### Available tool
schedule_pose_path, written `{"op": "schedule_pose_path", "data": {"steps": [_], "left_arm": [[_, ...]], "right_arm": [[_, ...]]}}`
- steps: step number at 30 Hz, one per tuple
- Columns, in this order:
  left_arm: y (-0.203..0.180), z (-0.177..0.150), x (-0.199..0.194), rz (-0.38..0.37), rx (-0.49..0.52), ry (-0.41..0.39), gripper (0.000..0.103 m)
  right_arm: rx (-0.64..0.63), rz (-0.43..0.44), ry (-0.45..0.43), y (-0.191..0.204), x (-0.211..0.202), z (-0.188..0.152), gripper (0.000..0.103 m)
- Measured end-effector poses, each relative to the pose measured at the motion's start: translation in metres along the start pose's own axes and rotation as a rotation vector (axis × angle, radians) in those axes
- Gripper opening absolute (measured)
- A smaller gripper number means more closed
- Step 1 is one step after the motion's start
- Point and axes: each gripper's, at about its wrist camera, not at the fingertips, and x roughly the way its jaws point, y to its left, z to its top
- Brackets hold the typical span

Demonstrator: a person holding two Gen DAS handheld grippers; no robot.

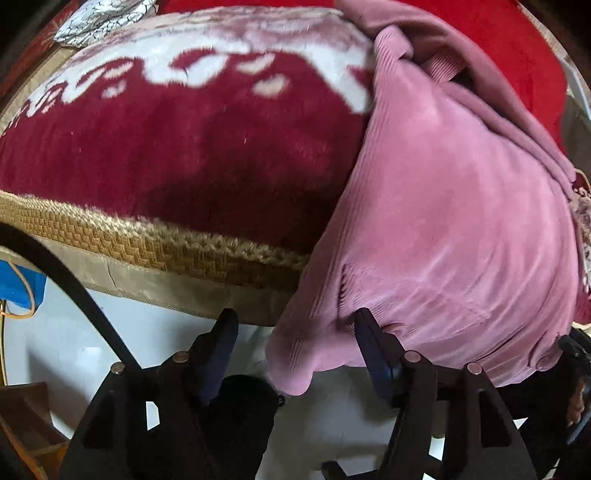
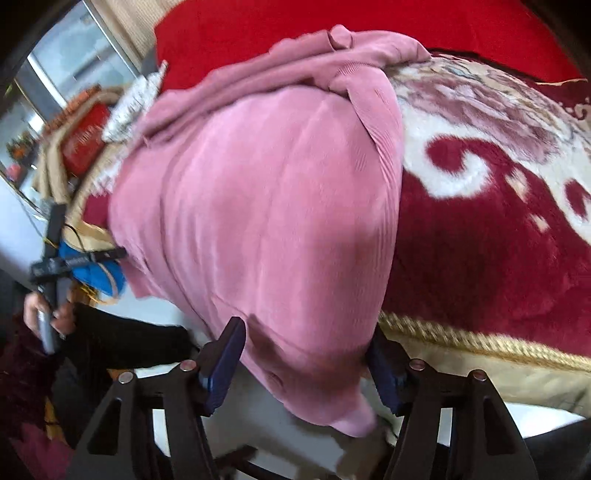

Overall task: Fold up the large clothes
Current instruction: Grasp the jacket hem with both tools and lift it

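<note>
A pink ribbed sweater lies on a red and white plush blanket, its hem hanging over the bed's front edge. My left gripper is open; the sweater's lower corner hangs between its fingers and its right finger touches the hem. In the right wrist view the sweater fills the middle, bunched at the far end. My right gripper is open with the hem's other corner hanging between its fingers. The left gripper shows at the far left, in a hand.
The blanket has a gold braided edge along the bed's front. A white floor lies below. A blue object sits at the left. A bright red cover lies at the back.
</note>
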Motion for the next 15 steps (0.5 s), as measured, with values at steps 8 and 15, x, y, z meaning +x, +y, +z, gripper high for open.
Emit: {"op": "schedule_pose_path", "data": {"steps": [8,15], "left_arm": [[-0.009,0.003,0.023,-0.072,0.016,0.074,0.009],[0.009,-0.002,0.024,-0.080,-0.035,0.083,0.026]], "right_arm": [[0.085,0.012,0.096,-0.003,0.018,-0.005,0.049],[0.083,0.034,0.072,0.004,0.022,-0.007,0.035]]}}
